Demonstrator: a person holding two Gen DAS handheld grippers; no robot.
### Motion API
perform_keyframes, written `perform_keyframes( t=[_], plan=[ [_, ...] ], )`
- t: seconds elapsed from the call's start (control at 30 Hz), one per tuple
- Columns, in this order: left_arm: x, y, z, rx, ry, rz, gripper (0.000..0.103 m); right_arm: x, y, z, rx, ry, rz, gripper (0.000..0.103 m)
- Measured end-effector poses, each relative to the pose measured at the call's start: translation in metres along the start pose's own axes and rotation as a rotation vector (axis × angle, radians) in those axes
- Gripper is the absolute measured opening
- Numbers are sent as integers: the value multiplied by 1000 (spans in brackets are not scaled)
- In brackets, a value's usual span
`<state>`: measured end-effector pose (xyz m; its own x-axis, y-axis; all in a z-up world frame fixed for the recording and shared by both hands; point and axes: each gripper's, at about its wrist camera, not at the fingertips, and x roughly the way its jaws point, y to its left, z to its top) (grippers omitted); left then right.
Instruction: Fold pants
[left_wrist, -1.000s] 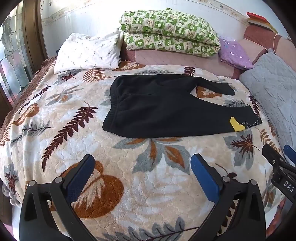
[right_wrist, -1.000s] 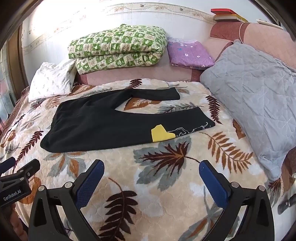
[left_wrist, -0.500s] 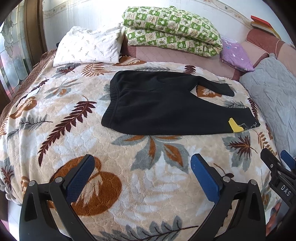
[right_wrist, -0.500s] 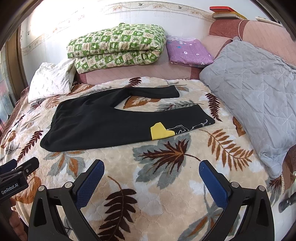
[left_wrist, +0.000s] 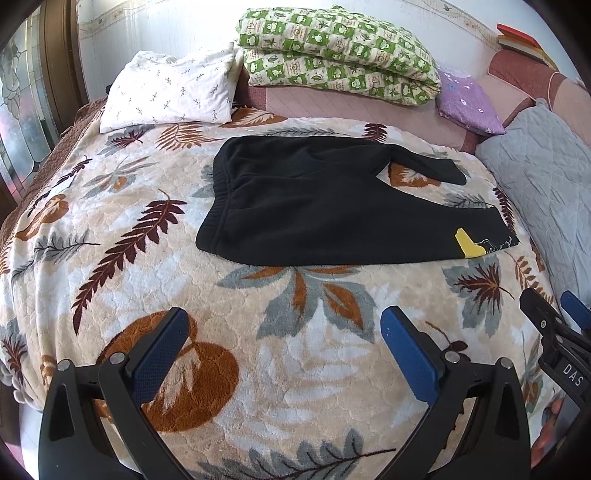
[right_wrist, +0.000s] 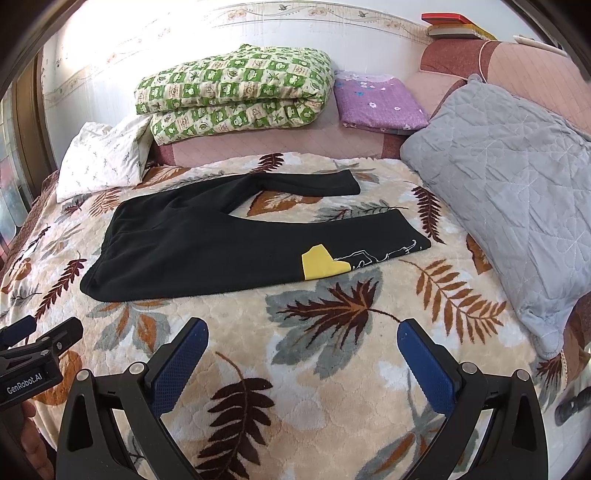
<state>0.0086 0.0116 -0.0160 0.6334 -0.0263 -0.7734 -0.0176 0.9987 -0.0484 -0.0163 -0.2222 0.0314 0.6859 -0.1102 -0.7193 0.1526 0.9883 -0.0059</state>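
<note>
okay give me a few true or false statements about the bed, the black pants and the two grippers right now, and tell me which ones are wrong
1. The black pants lie spread flat on the leaf-print blanket. True.
2. The left gripper is clamped on the waistband. False: it is open, short of the pants.
3. A yellow patch sits on the nearer leg. True.
4. The right gripper holds a cuff. False: open and empty.
5. The green checked quilt covers the pants. False: it lies folded behind them.

Matt black fleece pants (left_wrist: 325, 206); plush embossed blanket (left_wrist: 258, 332); quilted grey pillow (right_wrist: 517, 206).
</note>
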Motion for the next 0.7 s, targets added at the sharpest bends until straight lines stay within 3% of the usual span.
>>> perform_keyframes(
  t=[0.7],
  plan=[
    [3, 1, 3, 2, 9, 3, 103, 3, 4, 3, -25, 5, -2, 103]
  ],
)
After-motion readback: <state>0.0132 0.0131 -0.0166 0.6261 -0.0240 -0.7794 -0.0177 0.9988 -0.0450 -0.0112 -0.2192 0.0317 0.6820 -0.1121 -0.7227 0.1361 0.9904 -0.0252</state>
